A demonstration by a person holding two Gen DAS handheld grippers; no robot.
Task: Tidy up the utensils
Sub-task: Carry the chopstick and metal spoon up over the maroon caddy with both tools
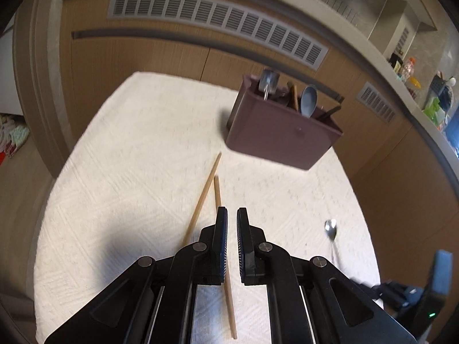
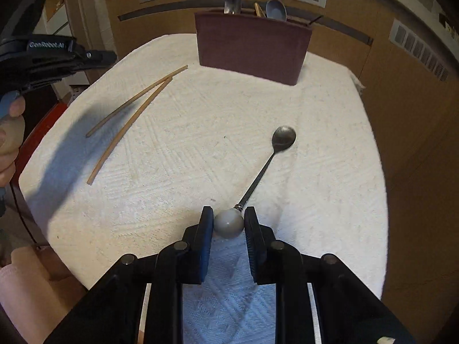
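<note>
The spoon (image 2: 269, 169) lies on the white textured cloth (image 2: 186, 132), its dark bowl pointing toward the far edge and its thin stem running back to a round grey knob (image 2: 228, 223) at the handle end. The right gripper (image 2: 228, 221) has its pads set against that knob on either side, a narrow grip on the ball itself. I'd judge the spoon light and stiff, but that smooth, rounded knob looks slippery; the bowl hangs far from the grip, so it may swing or twist when raised. A hold on the slim stem would probably be steadier. To the left, well apart from the spoon, two wooden chopsticks (image 2: 129, 114) rest on the cloth, meeting near their far tips; they look light, rigid and prone to rolling. The left gripper (image 1: 232, 215) hangs above them with its fingers nearly together and nothing between them. At the far side stands the maroon holder (image 2: 252, 48), already bearing several utensils.
</note>
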